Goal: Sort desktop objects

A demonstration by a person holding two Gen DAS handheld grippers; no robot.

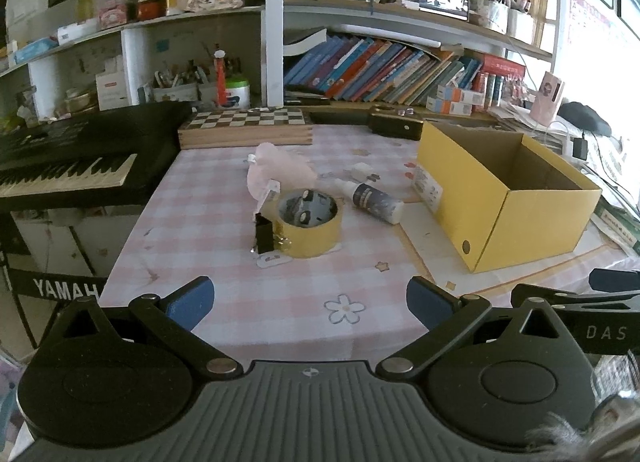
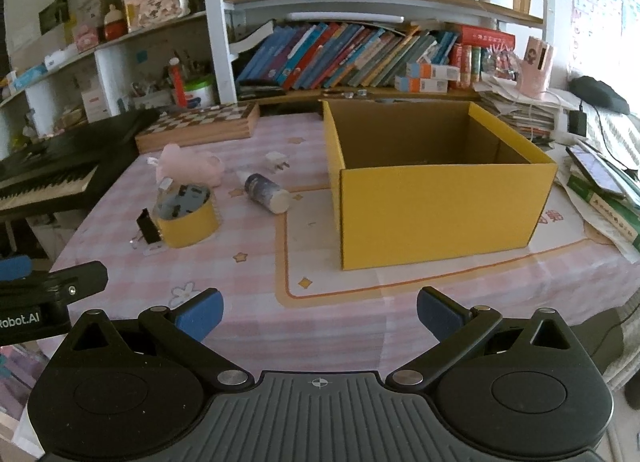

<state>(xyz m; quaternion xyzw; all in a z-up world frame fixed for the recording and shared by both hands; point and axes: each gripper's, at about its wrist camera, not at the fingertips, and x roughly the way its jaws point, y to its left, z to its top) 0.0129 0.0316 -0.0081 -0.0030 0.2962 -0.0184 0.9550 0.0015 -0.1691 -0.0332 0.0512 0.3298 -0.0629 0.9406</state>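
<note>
1. We see the roll of yellow tape (image 1: pixel 310 226) lying flat near the middle of the desk (image 1: pixel 200 221), with small dark items resting inside its core.
2. A black binder clip (image 1: pixel 264 237) stands touching the tape at its 9 o'clock side in the left wrist view.
3. At the tape's 12 o'clock lies a pale pink plush toy (image 1: pixel 274 169), touching the roll's far edge.
4. At 2 o'clock from the tape, just beside it, a small dark bottle (image 1: pixel 374 199) lies on its side, white base toward us.
5. Beyond the bottle, a small white plug (image 2: pixel 277 161) lies on the checked cloth.
6. The open yellow cardboard box (image 2: pixel 436 213) sits at 3 o'clock from the tape, well apart; what we see of its inside is bare.
7. A chessboard box (image 1: pixel 246 127) sits at the desk's far edge, and a black keyboard (image 1: pixel 68 169) at 9 o'clock off the desk.
8. Our left gripper (image 1: pixel 310 300) hovers over the near edge, spread wide and carrying nothing.
9. Our right gripper (image 2: pixel 320 312) is likewise spread wide and unloaded, facing the box.
</note>
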